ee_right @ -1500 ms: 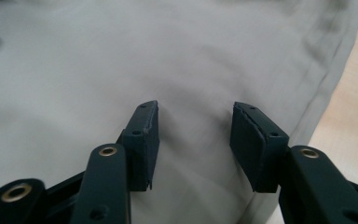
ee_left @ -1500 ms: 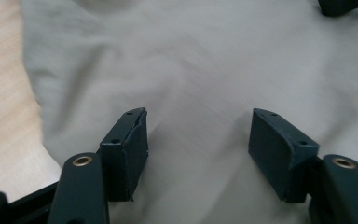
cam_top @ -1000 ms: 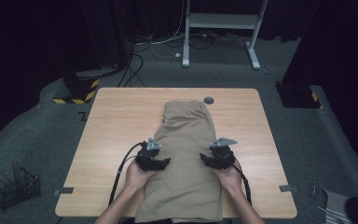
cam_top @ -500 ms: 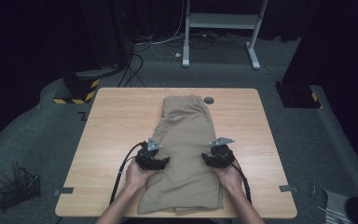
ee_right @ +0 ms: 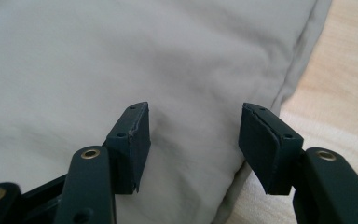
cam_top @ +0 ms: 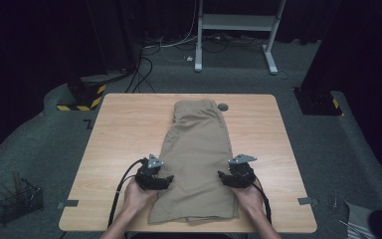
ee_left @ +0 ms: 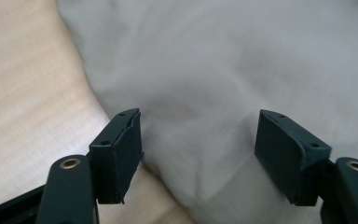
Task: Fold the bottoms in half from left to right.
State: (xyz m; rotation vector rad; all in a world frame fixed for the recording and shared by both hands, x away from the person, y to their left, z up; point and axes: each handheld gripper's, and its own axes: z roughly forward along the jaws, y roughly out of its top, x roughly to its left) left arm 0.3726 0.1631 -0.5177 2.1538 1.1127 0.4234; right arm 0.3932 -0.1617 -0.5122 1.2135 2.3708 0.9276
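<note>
The trousers [cam_top: 196, 159] run lengthwise away; each wide-open hand-held gripper, left [cam_top: 154, 180] and right [cam_top: 235, 178], straddles its own side edge.

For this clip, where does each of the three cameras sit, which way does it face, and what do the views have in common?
High view: above the person's side, looking forward and down at the wooden table; forearms, left gripper and right gripper show.
Left gripper view: rides the left gripper, facing the tan garment's edge; spread fingers show.
Right gripper view: rides the right gripper, facing the garment's other edge; spread fingers show.
Shared: garment and tabletop.
</note>
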